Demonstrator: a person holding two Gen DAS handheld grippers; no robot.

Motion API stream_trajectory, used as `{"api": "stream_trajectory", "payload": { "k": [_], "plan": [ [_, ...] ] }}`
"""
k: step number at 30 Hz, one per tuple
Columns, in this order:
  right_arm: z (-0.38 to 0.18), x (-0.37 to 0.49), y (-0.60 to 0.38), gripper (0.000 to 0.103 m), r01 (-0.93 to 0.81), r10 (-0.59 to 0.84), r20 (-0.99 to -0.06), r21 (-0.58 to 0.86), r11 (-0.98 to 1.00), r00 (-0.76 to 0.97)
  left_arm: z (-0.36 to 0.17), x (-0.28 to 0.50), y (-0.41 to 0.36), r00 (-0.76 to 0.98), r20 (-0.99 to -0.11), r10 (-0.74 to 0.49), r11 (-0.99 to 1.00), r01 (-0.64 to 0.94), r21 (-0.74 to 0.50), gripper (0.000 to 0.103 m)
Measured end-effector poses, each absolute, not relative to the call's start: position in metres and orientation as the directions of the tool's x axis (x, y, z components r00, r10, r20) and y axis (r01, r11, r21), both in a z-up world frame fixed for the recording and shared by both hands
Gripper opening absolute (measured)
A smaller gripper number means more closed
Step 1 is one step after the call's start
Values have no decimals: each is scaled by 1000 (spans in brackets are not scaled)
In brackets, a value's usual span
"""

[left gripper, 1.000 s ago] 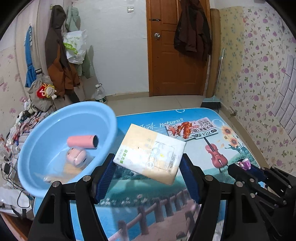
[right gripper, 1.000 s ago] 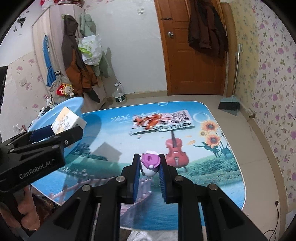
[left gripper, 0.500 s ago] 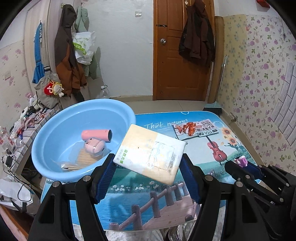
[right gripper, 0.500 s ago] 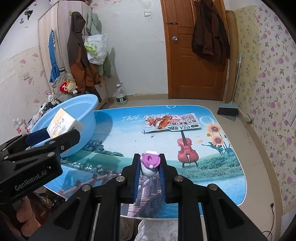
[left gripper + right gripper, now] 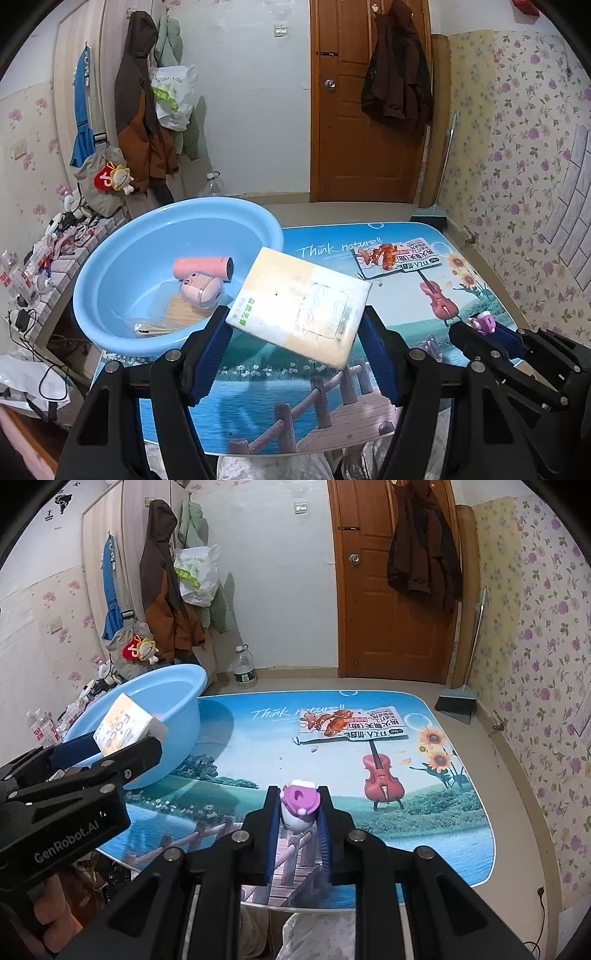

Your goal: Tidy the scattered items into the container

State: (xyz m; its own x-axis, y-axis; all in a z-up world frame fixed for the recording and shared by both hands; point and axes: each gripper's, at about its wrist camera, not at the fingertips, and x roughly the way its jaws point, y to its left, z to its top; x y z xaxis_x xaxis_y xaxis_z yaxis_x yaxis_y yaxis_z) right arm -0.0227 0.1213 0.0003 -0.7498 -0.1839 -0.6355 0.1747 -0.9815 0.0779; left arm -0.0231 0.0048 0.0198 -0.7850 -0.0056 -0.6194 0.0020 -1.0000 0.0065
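My left gripper point(image 5: 295, 328) is shut on a flat white and yellow tissue pack point(image 5: 299, 299) and holds it in the air just right of the blue basin point(image 5: 110, 280). The basin holds a pink cylinder point(image 5: 203, 267), a pink case point(image 5: 201, 291) and a clear packet. My right gripper point(image 5: 297, 812) is shut on a small white toy with a purple cap point(image 5: 298, 801), above the table's near edge. A snack packet point(image 5: 351, 725) lies flat at the far side of the table. The left gripper with the tissue pack point(image 5: 125, 731) shows in the right wrist view.
The table point(image 5: 443, 830) has a printed blue landscape top and a rounded edge. The basin point(image 5: 162, 709) sits at its left end, overhanging cluttered shelves. A water bottle point(image 5: 244, 670), a broom point(image 5: 461, 698) and a door point(image 5: 391, 590) are beyond.
Both grippers have drawn back and risen from the table, each keeping its item. The basin now appears farther away and more of the table shows.
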Motion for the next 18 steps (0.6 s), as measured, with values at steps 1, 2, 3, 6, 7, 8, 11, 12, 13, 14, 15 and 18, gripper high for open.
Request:
{"api": "stream_trajectory", "payload": {
  "k": [1,2,3,6,7,8,11,12,13,14,15,18],
  "plan": [
    [0,-23,121,20,176,-185,-636,78,-981,-749,20,-23,4,-785,-620,-5,-1000,2,6,67],
    [0,-23,121,20,177,-187,-636,79,-981,-748,20,-23,5,-785,-620,-6,-1000,2,6,67],
    [0,-23,121,20,179,-189,-637,81,-981,-748,20,-23,5,-785,-620,-6,-1000,2,6,67],
    [0,-23,120,20,183,-193,-637,82,-980,-747,20,-23,5,-785,-620,-6,-1000,2,7,67],
    [0,-23,120,20,182,-193,-637,83,-980,-747,20,-23,5,-785,-620,-6,-1000,2,7,67],
    [0,-23,120,20,182,-192,-637,82,-980,-747,20,-23,5,-786,-619,-6,-1000,2,7,67],
    [0,-23,120,20,182,-194,-636,85,-980,-747,20,-23,5,-785,-619,-5,-1000,1,7,67],
    [0,-23,120,20,183,-195,-637,86,-979,-746,20,-22,5,-785,-619,-5,-1000,1,7,67],
    [0,-23,120,20,184,-199,-636,90,-979,-746,20,-23,5,-785,-620,-5,-1000,1,7,67],
    [0,-23,120,20,185,-200,-636,92,-978,-745,20,-22,4,-784,-621,-5,-1000,0,8,67],
    [0,-23,119,20,185,-200,-637,91,-978,-745,20,-22,4,-783,-622,-5,-1000,0,9,67],
    [0,-23,119,20,185,-201,-636,92,-978,-745,20,-22,3,-781,-625,-5,-1000,0,9,67]
  ]
}}
